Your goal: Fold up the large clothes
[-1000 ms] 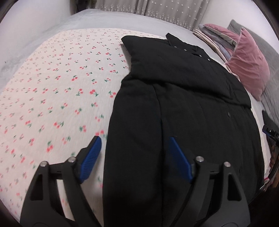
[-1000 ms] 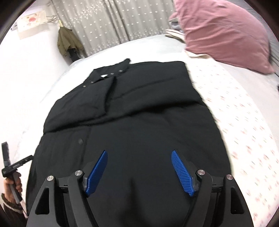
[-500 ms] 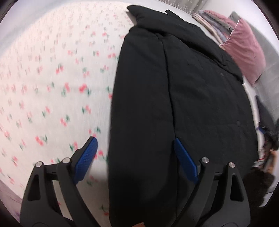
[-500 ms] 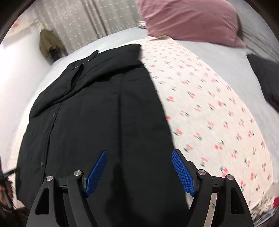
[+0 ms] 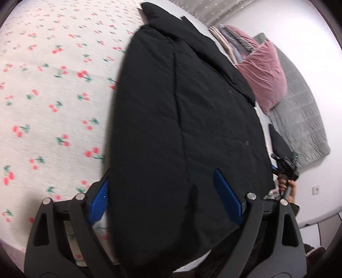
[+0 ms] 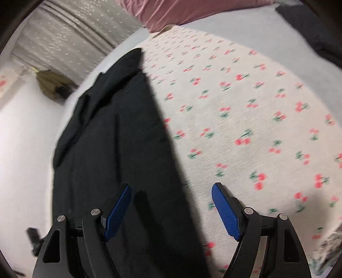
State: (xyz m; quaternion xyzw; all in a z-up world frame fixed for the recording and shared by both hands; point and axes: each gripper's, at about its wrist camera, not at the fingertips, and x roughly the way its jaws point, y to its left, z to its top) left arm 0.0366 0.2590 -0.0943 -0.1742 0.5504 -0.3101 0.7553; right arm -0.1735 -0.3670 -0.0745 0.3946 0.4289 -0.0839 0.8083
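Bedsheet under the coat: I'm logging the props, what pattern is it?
Bedsheet: white with small red cherries, clearest in the right wrist view.

Cherry-print bedspread (image 5: pixel 53 96) – pink pillow (image 5: pixel 265 79), dotted curtain (image 6: pixel 70 40), white wall (image 5: pixel 299 32).

I'm seeing the black coat (image 5: pixel 181 128) covering part of my left gripper's blue pad (image 5: pixel 99 201); the cherry-print sheet (image 6: pixel 245 128) is smearing with blur, and the pink pillow (image 6: pixel 188 10) is running off the frame's top.

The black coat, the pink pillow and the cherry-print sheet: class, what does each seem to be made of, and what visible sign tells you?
Black coat: probably padded synthetic fabric, matte; stitched quilting lines and puffy edges.
Pink pillow: perhaps velvet; soft sheen with shaded creases.
Cherry-print sheet: likely woven cotton, matte; fine ribbed texture, though blur leaves it open.
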